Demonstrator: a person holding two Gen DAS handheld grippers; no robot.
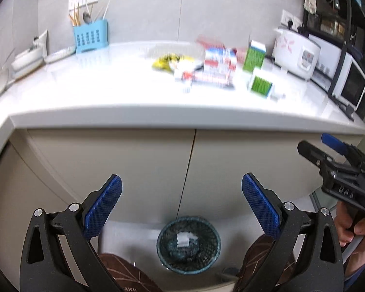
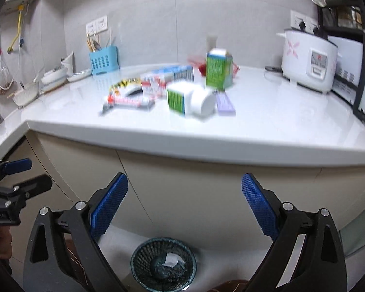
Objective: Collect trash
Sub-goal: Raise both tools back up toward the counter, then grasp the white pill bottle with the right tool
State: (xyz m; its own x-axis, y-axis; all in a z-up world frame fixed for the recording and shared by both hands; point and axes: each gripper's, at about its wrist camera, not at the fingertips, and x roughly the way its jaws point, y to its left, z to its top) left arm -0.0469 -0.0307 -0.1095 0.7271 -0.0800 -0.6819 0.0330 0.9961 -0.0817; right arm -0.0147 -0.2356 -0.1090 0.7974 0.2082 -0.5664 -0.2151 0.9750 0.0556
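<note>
We see the left hand-held gripper [image 1: 181, 200] at lower centre of the left wrist view, jaws wide apart and empty. The right hand-held gripper [image 2: 184, 200], lower centre of the right wrist view, likewise stands apart, holding nothing. Between each pair of fingers, at the bottom of the frame, sits a dark mesh wastebasket [image 1: 188, 244] on the floor, a white scrap [image 1: 183, 238] inside. Above, in mid-frame, the white tabletop [image 2: 279, 112] carries blurred trash: a green carton [image 2: 218, 71] upright, a toppled green-striped box [image 2: 178, 98], and red-and-white boxes [image 2: 155, 82]. A rice cooker [image 2: 309, 60] stands upper right.
</note>
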